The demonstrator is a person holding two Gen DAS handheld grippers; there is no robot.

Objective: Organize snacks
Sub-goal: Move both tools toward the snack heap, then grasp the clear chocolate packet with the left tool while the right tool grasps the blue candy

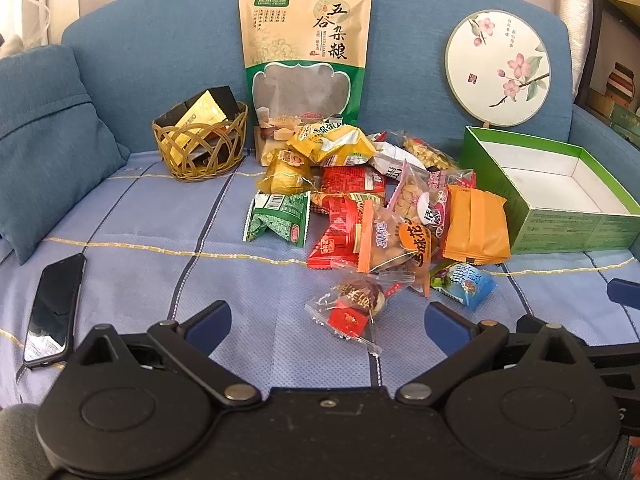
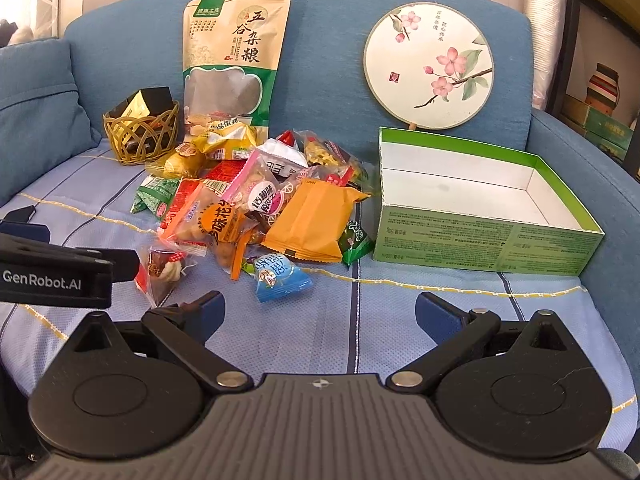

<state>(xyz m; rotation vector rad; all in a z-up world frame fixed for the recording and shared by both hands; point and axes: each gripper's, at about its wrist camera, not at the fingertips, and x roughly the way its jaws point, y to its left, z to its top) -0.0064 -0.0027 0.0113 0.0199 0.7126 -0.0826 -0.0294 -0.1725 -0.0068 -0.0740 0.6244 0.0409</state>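
A pile of snack packets (image 1: pixel 372 208) lies on the blue sofa seat, also in the right wrist view (image 2: pixel 256 204). An open green box (image 1: pixel 560 196) with a white inside stands to its right (image 2: pixel 480 216). My left gripper (image 1: pixel 328 320) is open and empty, just short of a clear packet with a red label (image 1: pixel 352 308). My right gripper (image 2: pixel 318 314) is open and empty, near a small blue packet (image 2: pixel 280 276). The left gripper's body (image 2: pixel 56 276) shows at the left of the right wrist view.
A wicker basket (image 1: pixel 200 148) with black and gold packets sits left of the pile. A large grain pouch (image 1: pixel 308 52) and a round painted fan (image 1: pixel 498 68) lean on the sofa back. A phone (image 1: pixel 54 312) lies at the left, near a blue cushion (image 1: pixel 44 140).
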